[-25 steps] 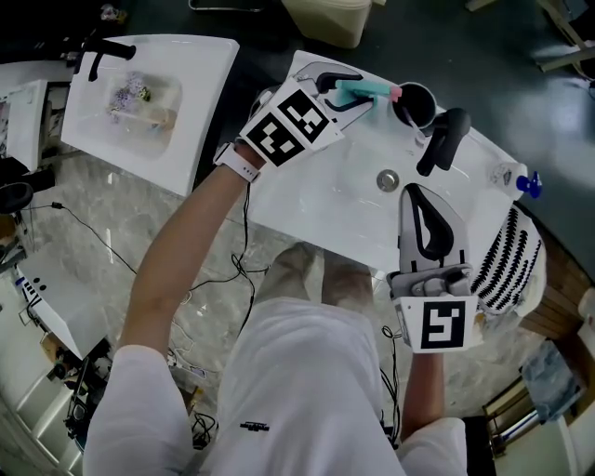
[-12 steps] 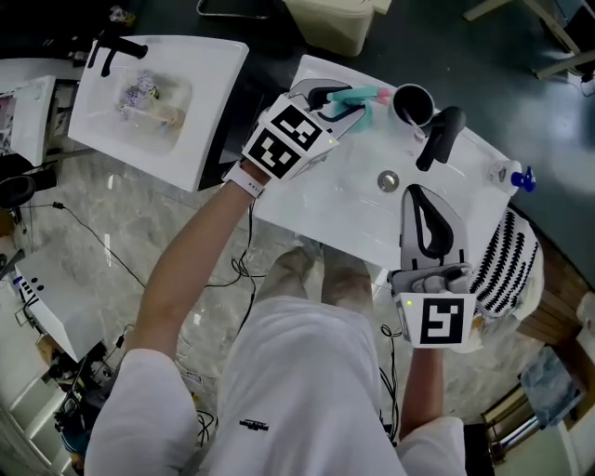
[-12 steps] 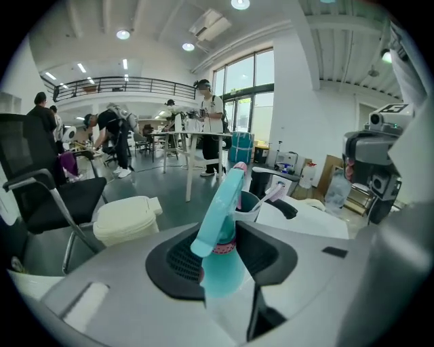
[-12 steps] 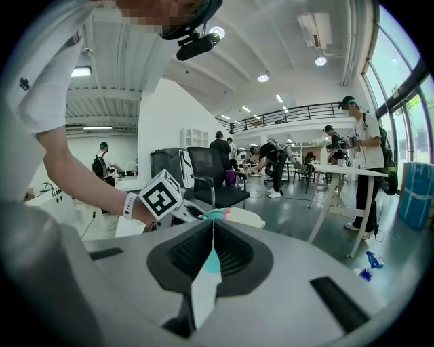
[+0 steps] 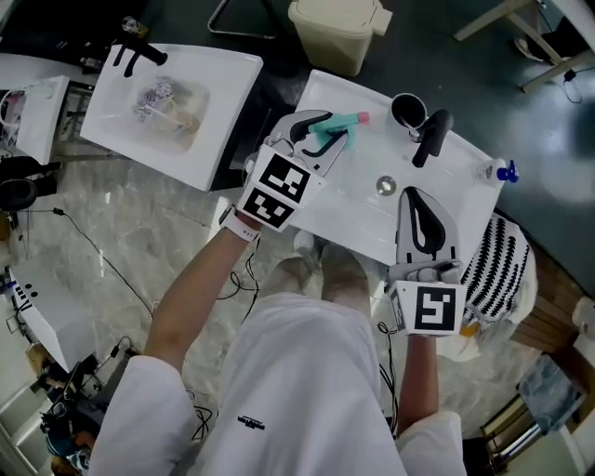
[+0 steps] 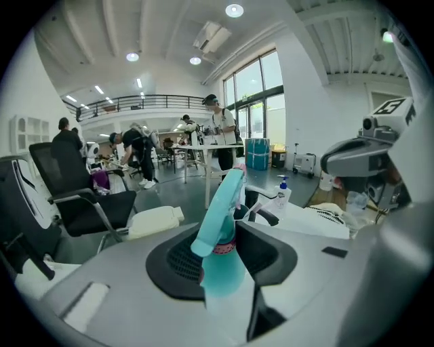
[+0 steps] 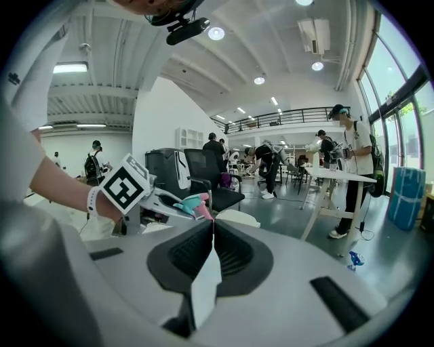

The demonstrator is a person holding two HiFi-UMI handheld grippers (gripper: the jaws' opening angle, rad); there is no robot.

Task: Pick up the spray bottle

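The teal spray bottle (image 5: 342,123) with its pink nozzle is clamped in my left gripper (image 5: 321,131), held in the air over the left end of the white washbasin (image 5: 353,209). In the left gripper view the bottle (image 6: 220,261) sits upright between the two jaws, its trigger head rising past the tips. My right gripper (image 5: 417,192) hovers over the basin's near edge, jaws shut with nothing between them (image 7: 211,234). From the right gripper view the left gripper and bottle (image 7: 192,202) show at the left.
A black faucet (image 5: 429,136) and a black cup (image 5: 406,109) stand at the basin's far side, a blue-capped pump bottle (image 5: 500,170) at its right corner. A striped cloth (image 5: 500,268) hangs at the right. A second basin (image 5: 232,112) lies to the left, a beige bin (image 5: 339,28) beyond.
My left gripper has lifted the spray bottle and drawn it back toward the basin's near-left side, away from the cup. The right gripper has risen a little.
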